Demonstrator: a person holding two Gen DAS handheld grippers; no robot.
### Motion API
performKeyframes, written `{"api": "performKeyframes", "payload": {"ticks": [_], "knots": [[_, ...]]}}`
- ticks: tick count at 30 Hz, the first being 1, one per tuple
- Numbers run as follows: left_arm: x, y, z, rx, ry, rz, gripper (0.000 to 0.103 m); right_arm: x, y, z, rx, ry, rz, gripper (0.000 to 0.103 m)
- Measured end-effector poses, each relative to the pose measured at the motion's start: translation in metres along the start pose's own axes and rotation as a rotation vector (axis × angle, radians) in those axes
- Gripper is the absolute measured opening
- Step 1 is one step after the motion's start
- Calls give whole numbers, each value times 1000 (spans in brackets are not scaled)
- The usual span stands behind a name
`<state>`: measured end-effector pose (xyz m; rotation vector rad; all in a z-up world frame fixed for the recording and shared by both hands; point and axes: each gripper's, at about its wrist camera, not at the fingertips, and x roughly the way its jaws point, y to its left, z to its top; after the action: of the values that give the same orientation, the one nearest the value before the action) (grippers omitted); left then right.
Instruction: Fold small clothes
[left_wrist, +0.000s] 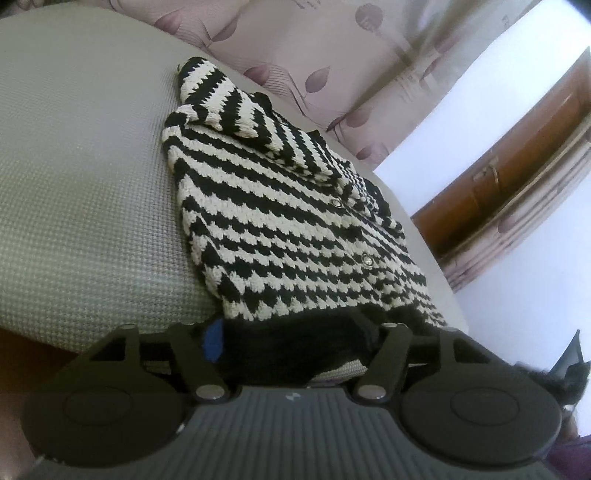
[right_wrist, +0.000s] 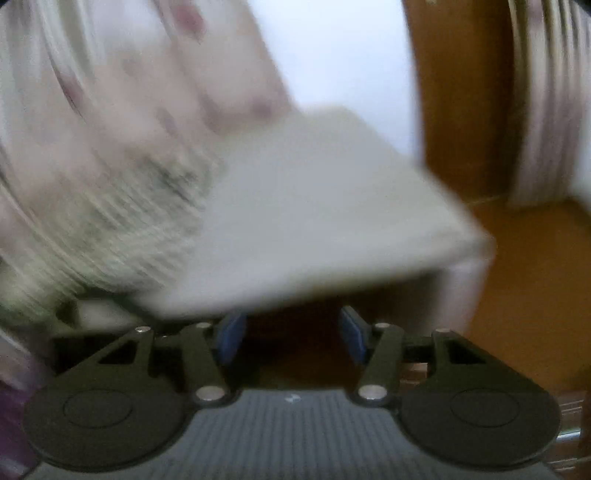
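A black-and-cream striped knit cardigan (left_wrist: 280, 206) is lying on a grey textured table (left_wrist: 81, 177), one sleeve (left_wrist: 236, 99) folded across the upper body, two buttons (left_wrist: 367, 259) showing along the front. Its black hem (left_wrist: 295, 347) is sitting at the near table edge, right in the left gripper (left_wrist: 295, 343). The hem is filling the gap between the fingers; only the blue pad (left_wrist: 213, 341) on one side is showing, the other is hidden behind the fabric, so I cannot tell whether the jaws are pressing on the knit or standing loose around it.

The right wrist view is badly blurred. The right gripper (right_wrist: 293, 334) is hovering off the table corner (right_wrist: 458, 243), jaws standing apart, both blue pads (right_wrist: 231, 338) showing with nothing between them. A streaky pale mass (right_wrist: 99, 229) at the left is probably the cardigan. A patterned curtain (left_wrist: 332, 55) is hanging behind the table; brown wood furniture (left_wrist: 517, 155) is standing off to the side.
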<state>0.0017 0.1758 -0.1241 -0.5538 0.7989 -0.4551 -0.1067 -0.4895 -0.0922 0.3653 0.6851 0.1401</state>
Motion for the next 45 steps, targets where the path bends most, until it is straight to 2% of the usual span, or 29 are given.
{"api": "performKeyframes", "payload": {"ticks": [2, 4, 7, 10, 13, 15, 17, 18, 21, 23, 27, 28, 31, 33, 35, 36, 37, 38, 41, 45], "knots": [[0, 2, -1, -21, -8, -6, 65, 19, 13, 4, 43, -30, 150, 60], [-1, 5, -1, -46, -16, -13, 65, 53, 29, 7, 30, 6, 239, 63], [-3, 5, -1, -51, -24, -13, 65, 110, 56, 5, -38, 84, 284, 63], [-2, 4, -1, -42, -30, -11, 64, 157, 67, 1, -1, 146, 332, 63], [-1, 5, -3, -45, -31, -18, 61, 177, 77, -10, 24, 161, 360, 64], [0, 7, -3, -45, -25, -26, 53, 175, 79, -17, 30, 136, 389, 61], [3, 9, -4, -40, -13, -16, 32, 174, 93, -22, -7, 137, 399, 37], [4, 9, -4, -40, -4, -7, 27, 178, 98, -23, -22, 146, 388, 23], [3, 11, -5, -35, -5, -9, 18, 194, 106, -23, -16, 146, 399, 12], [0, 12, -5, -19, -3, -11, 11, 192, 108, -21, -15, 129, 419, 12], [0, 15, -4, -16, 13, -26, 12, 183, 103, -10, 13, 94, 476, 12], [0, 15, -4, -15, 14, -21, 15, 182, 104, -8, -3, 97, 468, 12], [3, 18, -5, -50, 23, -61, 38, 190, 101, -7, 22, 149, 470, 15], [5, 16, -5, -56, 20, -67, 41, 195, 99, -9, 51, 160, 456, 16], [6, 12, -6, -34, 20, -56, 38, 200, 96, -10, 83, 162, 473, 16], [7, 10, -7, -12, 18, -42, 33, 202, 97, -11, 88, 164, 472, 16], [7, 7, -7, 13, 15, -23, 12, 205, 100, -13, 80, 173, 462, 16], [7, 4, -7, 42, 11, 4, 8, 207, 104, -16, 63, 185, 452, 15], [-1, -4, -7, 91, -63, 29, 8, 203, 112, -18, 24, 166, 468, 11], [-17, -15, 4, 93, -201, 2, 8, 187, 109, 1, 73, 84, 545, 11]]}}
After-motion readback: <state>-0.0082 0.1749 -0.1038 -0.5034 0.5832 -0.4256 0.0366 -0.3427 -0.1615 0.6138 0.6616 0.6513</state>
